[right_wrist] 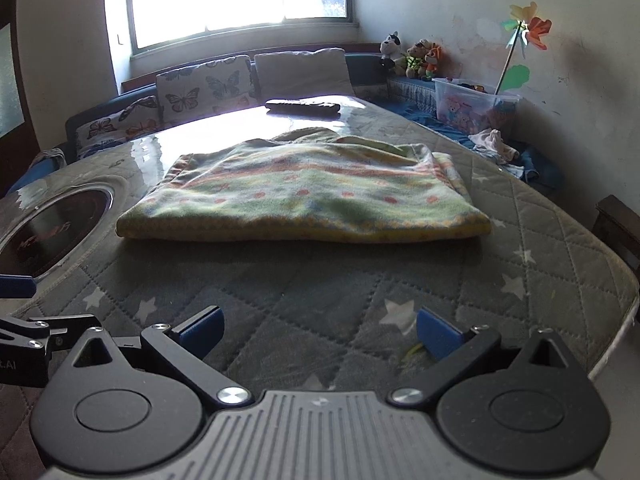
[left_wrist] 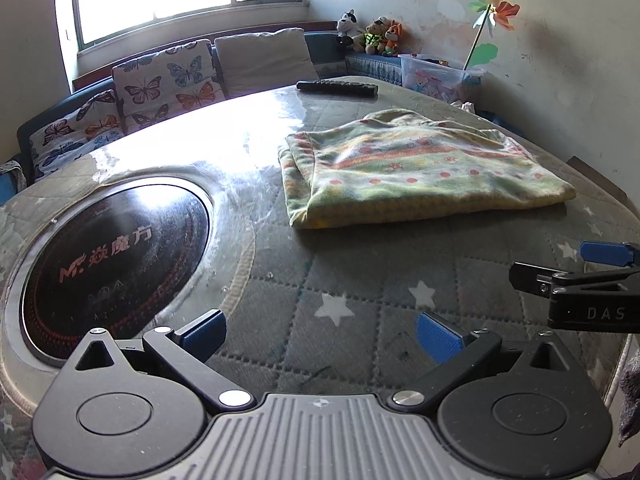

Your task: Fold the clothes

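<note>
A folded fleece garment [left_wrist: 416,168], green and yellow with orange dots and stripes, lies flat on the quilted star-pattern table [left_wrist: 360,280]. It also shows in the right wrist view [right_wrist: 304,196]. My left gripper [left_wrist: 320,334] is open and empty, low over the table's near side, short of the garment. My right gripper [right_wrist: 318,330] is open and empty, also short of the garment's near edge. The right gripper's fingers [left_wrist: 532,276] show at the right edge of the left wrist view.
A round black induction hob [left_wrist: 116,264] is set into the table at the left. A black remote [left_wrist: 338,88] lies at the far edge. Butterfly cushions [left_wrist: 168,80], a plastic toy bin [left_wrist: 440,74] and plush toys [left_wrist: 376,36] sit behind. More clothes [right_wrist: 496,144] lie at the right.
</note>
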{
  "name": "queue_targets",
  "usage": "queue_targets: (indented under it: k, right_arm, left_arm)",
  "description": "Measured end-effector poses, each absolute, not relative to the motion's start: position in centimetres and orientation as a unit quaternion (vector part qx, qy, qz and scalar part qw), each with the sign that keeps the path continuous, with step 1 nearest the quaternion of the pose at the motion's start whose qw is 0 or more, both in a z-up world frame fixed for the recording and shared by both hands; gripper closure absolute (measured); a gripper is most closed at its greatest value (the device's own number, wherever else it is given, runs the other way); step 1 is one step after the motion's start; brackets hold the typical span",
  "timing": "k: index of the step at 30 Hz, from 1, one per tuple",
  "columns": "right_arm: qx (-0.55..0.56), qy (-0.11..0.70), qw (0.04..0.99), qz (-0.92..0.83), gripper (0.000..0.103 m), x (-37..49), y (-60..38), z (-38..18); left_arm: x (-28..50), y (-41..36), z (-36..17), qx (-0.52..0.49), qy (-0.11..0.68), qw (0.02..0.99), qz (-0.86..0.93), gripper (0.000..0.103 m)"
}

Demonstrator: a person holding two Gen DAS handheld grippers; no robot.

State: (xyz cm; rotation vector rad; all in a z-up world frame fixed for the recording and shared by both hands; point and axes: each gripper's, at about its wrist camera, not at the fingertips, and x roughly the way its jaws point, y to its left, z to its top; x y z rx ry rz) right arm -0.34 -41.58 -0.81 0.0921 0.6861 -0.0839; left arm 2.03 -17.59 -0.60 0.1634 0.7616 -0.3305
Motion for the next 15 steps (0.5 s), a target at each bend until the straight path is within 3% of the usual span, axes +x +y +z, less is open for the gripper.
queue_targets:
  k: [15]
  right_arm:
    - [0.015, 0.340, 0.938, -0.063, 0.000, -0.65, -40.52, -1.18]
  left_arm:
    - [1.56, -17.42, -1.61, 0.072, 0.382, 0.908, -0.157, 0.000]
